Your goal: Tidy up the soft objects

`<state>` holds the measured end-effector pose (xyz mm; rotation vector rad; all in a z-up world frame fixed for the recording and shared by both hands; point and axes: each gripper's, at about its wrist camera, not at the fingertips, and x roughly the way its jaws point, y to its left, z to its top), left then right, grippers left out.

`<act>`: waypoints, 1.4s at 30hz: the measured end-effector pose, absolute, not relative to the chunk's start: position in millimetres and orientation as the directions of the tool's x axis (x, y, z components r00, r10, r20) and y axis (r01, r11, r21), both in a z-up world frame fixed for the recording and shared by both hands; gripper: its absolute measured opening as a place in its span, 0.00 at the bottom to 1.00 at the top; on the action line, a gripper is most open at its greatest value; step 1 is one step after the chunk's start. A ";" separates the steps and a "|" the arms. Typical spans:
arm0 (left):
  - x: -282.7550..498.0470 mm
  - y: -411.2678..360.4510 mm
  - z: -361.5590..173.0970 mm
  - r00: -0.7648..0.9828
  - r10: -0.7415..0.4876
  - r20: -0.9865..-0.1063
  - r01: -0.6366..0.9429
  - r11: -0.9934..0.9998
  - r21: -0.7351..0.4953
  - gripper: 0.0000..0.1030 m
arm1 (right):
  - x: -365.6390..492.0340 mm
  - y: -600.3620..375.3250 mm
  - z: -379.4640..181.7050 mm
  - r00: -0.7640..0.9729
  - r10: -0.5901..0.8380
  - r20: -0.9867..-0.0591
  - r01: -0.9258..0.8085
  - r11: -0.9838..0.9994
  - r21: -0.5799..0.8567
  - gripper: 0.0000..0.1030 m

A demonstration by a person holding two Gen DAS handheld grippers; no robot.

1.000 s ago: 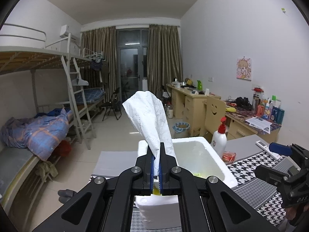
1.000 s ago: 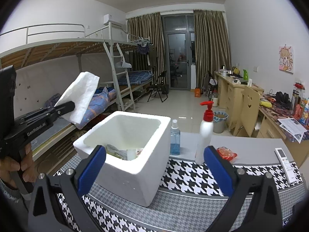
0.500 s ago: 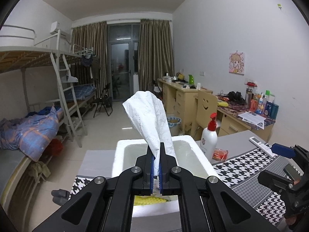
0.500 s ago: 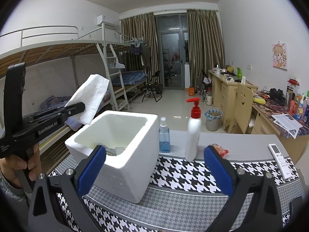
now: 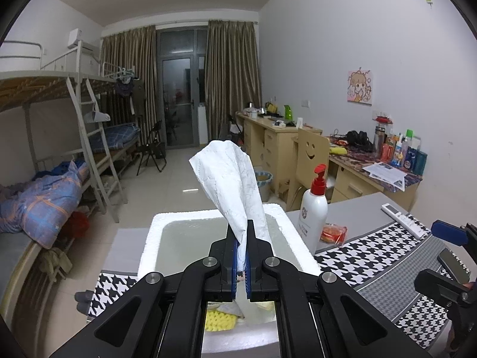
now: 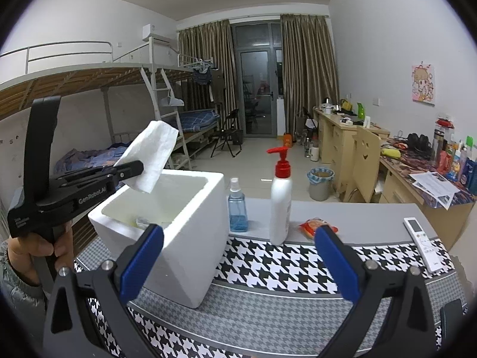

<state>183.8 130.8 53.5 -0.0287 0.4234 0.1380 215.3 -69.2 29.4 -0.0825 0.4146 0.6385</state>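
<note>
Tissue [image 5: 229,185] pinched in left gripper [image 5: 241,256] above box [image 5: 155,238]

Left black tongs with blue pads [image 5: 242,246] clamped tight, a thin white tissue sheet [image 5: 231,185] pinched between the pads, nose tilted slightly down; bare hand [image 6: 35,246] wraps the grip from below. Right black tongs with blue pads [image 6: 238,261] spread wide, nothing between the pads, same slight downward tilt.
</note>
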 end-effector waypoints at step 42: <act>125.8 102.8 66.1 0.917 0.227 -0.327 -0.236 0.972 0.015 0.99 | 182.7 -104.1 41.0 0.739 0.588 -0.329 -0.609 0.792 0.045 0.99</act>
